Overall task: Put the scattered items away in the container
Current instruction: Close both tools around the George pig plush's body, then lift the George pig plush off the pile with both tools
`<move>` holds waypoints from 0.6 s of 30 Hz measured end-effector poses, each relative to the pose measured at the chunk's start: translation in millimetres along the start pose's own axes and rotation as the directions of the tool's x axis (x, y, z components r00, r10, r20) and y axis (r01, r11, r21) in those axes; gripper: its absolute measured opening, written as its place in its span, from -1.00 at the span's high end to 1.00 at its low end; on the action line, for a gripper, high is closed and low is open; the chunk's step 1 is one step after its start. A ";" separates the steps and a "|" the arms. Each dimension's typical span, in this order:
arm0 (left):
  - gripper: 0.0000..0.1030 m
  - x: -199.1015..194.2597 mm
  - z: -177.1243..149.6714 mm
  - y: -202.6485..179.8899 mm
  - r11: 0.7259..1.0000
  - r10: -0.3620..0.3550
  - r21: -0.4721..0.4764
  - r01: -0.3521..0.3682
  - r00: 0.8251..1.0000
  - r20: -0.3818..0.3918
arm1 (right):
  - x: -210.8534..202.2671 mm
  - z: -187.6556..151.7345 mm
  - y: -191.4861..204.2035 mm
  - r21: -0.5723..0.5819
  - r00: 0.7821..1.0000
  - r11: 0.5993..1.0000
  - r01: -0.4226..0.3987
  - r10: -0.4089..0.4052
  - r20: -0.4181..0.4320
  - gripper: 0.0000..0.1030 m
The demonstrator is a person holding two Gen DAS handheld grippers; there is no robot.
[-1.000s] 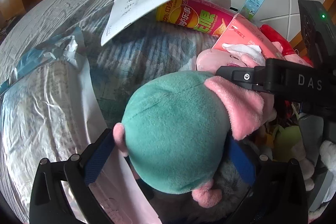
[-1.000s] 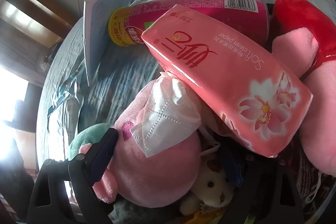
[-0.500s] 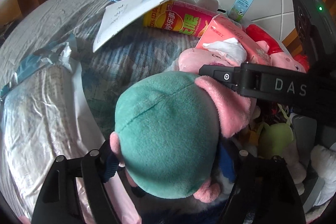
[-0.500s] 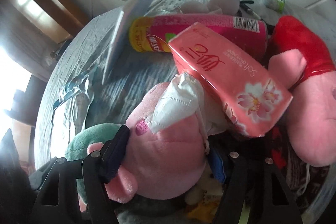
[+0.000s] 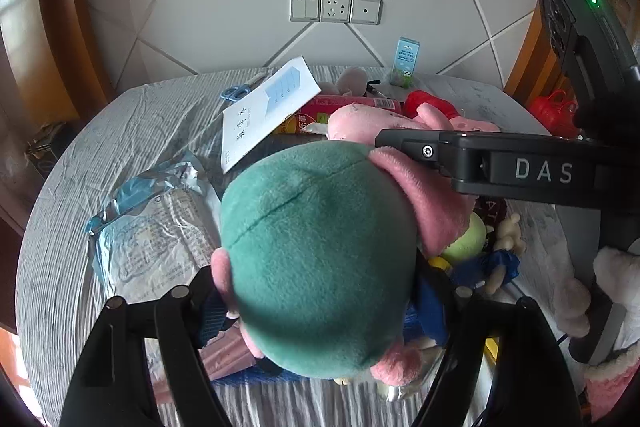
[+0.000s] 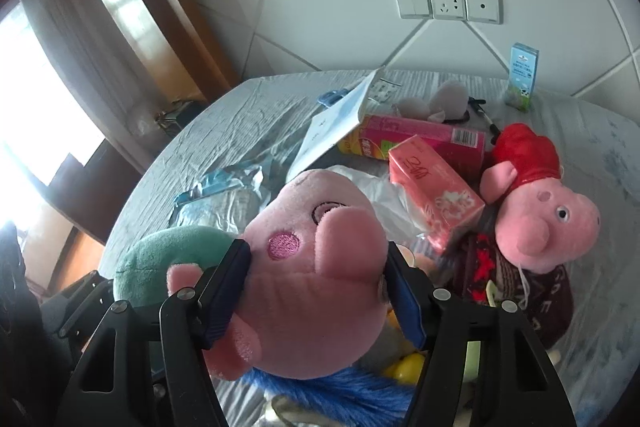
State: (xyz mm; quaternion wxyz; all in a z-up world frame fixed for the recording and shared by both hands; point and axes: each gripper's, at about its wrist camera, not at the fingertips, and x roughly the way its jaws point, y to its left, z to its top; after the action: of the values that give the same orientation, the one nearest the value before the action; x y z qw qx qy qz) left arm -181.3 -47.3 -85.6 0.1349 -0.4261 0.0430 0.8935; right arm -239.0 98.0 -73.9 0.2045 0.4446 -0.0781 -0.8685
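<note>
We found the left hand-held gripper (image 5: 320, 295) clenched on the plush pig's green body (image 5: 320, 267) and the right hand-held gripper (image 6: 316, 291), jaws just closing, grasping its pink head (image 6: 312, 283).

The green-bodied plush pig (image 5: 316, 267) is covering much of the desk (image 5: 120, 131) and the small toys under it. Behind it, the notebook (image 5: 268, 111) is hiding most of the pink snack can (image 5: 352, 103), and the milk carton's (image 5: 406, 62) print is staying too small to read.
</note>
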 end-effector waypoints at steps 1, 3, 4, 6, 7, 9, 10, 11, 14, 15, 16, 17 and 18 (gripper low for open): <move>-0.49 -3.3 -3.6 -0.9 1.000 0.002 0.006 -0.002 1.000 -0.001 | -3.5 -3.6 1.7 -0.002 1.000 1.000 -0.004 0.004 0.001 -0.24; -0.49 -8.7 -10.7 -2.2 1.000 0.004 0.015 -0.004 1.000 -0.004 | -7.9 -11.9 3.8 -0.010 1.000 1.000 -0.005 0.005 -0.002 -0.24; -0.49 -10.9 -14.0 -2.8 1.000 0.003 0.018 -0.003 1.000 -0.006 | -9.8 -16.0 4.9 -0.009 1.000 1.000 -0.008 0.008 -0.004 -0.24; -0.49 -12.6 -21.7 -4.1 1.000 -0.004 0.022 0.004 1.000 -0.013 | -11.0 -23.3 4.9 -0.009 1.000 1.000 -0.007 0.006 -0.022 -0.23; -0.49 -9.9 -26.6 -4.3 1.000 -0.010 0.025 0.011 1.000 -0.026 | -11.6 -27.0 4.8 -0.009 1.000 1.000 -0.006 0.006 -0.030 -0.23; -0.49 -4.0 -36.5 -4.5 0.999 -0.023 0.029 0.024 0.998 -0.051 | -9.5 -36.0 3.2 -0.004 0.997 1.000 0.008 -0.008 -0.070 -0.22; -0.49 2.2 -42.3 -4.0 0.999 -0.031 0.023 0.033 0.997 -0.073 | -5.9 -41.7 1.8 -0.002 0.995 1.000 0.015 -0.015 -0.099 -0.21; -0.49 10.5 -48.7 -3.3 0.999 -0.038 0.015 0.040 0.994 -0.099 | -1.2 -48.1 -0.1 0.002 0.992 1.000 0.016 -0.016 -0.128 -0.21; -0.49 33.5 -65.3 -3.3 0.998 -0.062 0.000 0.063 0.985 -0.159 | 20.2 -65.7 -12.4 0.035 0.978 0.999 0.017 -0.009 -0.207 -0.21; -0.50 37.4 -69.6 -4.9 0.998 -0.058 0.006 0.060 0.984 -0.167 | 25.2 -68.6 -17.4 0.053 0.976 0.999 0.009 0.003 -0.216 -0.21; -0.50 40.9 -71.6 -5.2 0.998 -0.058 0.008 0.060 0.983 -0.176 | 27.0 -69.2 -19.5 0.060 0.976 0.998 0.007 0.006 -0.219 -0.21; -0.50 44.4 -73.4 -5.4 0.998 -0.059 0.010 0.061 0.981 -0.185 | 28.8 -69.8 -21.5 0.066 0.975 0.998 0.006 0.009 -0.222 -0.21; -0.52 47.2 -74.1 -4.5 0.998 -0.060 0.010 0.063 0.980 -0.188 | 29.9 -68.2 -22.7 0.069 0.975 0.998 0.005 0.011 -0.221 -0.21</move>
State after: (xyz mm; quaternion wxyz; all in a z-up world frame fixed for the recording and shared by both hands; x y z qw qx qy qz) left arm -152.8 -47.5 -168.8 0.1614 -0.5084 0.0493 0.8445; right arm -206.2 108.9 -143.7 0.1978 0.5454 -0.0856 -0.8100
